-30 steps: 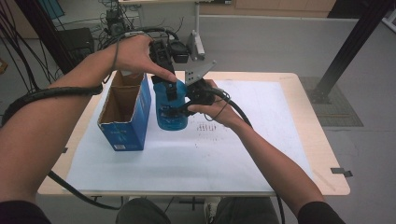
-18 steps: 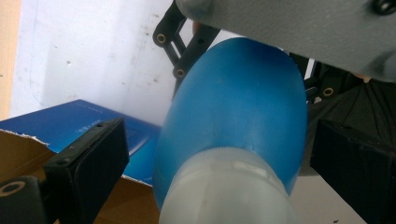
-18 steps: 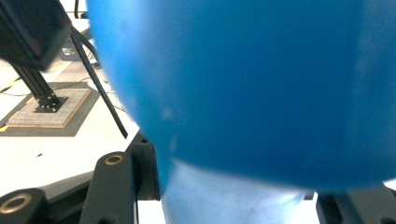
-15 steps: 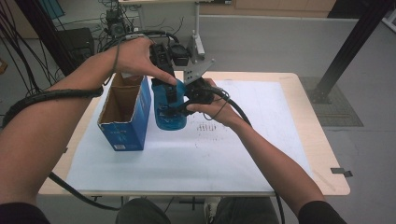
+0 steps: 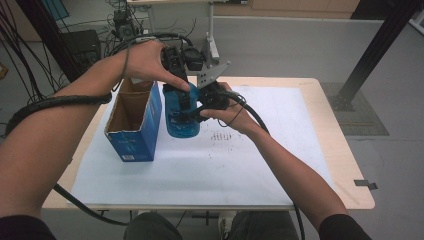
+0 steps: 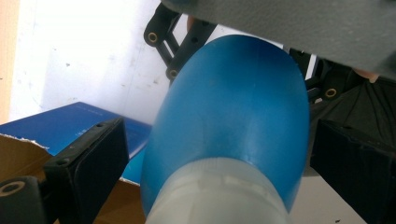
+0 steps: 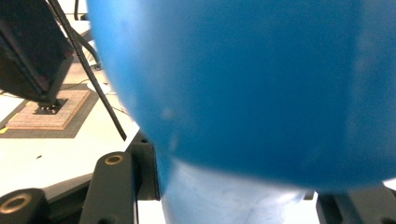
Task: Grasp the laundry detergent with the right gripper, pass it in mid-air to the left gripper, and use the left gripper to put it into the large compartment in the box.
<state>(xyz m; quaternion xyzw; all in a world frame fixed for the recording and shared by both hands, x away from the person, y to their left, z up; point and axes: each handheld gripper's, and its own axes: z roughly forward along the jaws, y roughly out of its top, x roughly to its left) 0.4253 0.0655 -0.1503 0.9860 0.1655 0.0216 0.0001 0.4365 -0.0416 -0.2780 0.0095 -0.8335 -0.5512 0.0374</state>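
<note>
While the blue bottle [image 5: 181,116] stands on the white sheet [image 5: 260,165], right gripper [image 5: 192,112] clamps its side; left gripper [image 5: 181,95] straddles its top, jaws seemingly apart. Just left stands an open blue carton [image 5: 134,120], crowding that flank; the sheet's right half and near edge lie open.

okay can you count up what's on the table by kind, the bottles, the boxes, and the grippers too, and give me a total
Blue bottles: 1, the bottle, held between both grippers.
Blue cardboard boxes: 1, the open box beside it.
Grippers: 2, the left gripper and the right gripper.
White sheets covering the table: 1, the sheet.
Total: 5
</note>
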